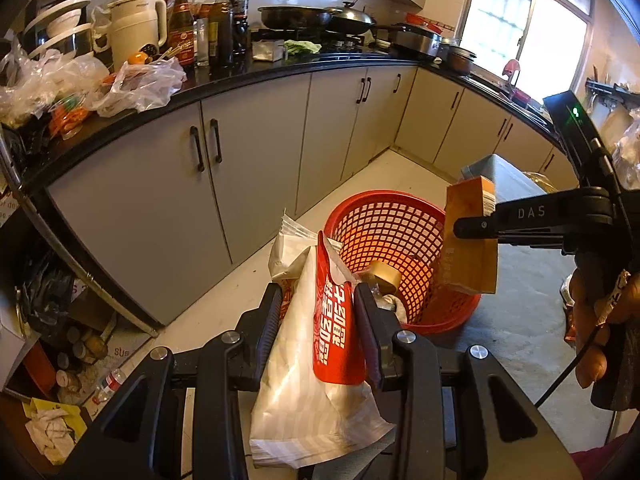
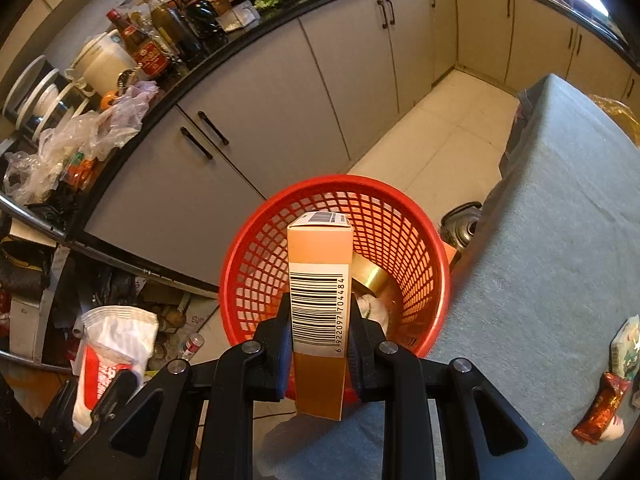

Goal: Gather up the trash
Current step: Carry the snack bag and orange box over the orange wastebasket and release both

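A red mesh basket stands on the floor beside a grey-covered table. Inside it lie a gold tape roll and crumpled white paper. My left gripper is shut on a white and red snack bag, held just short of the basket's near rim; the bag also shows in the right wrist view. My right gripper is shut on an orange carton with a barcode, held over the basket's near side; the carton also shows in the left wrist view.
Red and green-white wrappers lie on the grey table at the right. A black counter with bottles, a kettle, plastic bags and pans runs above grey cabinets. Clutter and bottles fill the floor at left.
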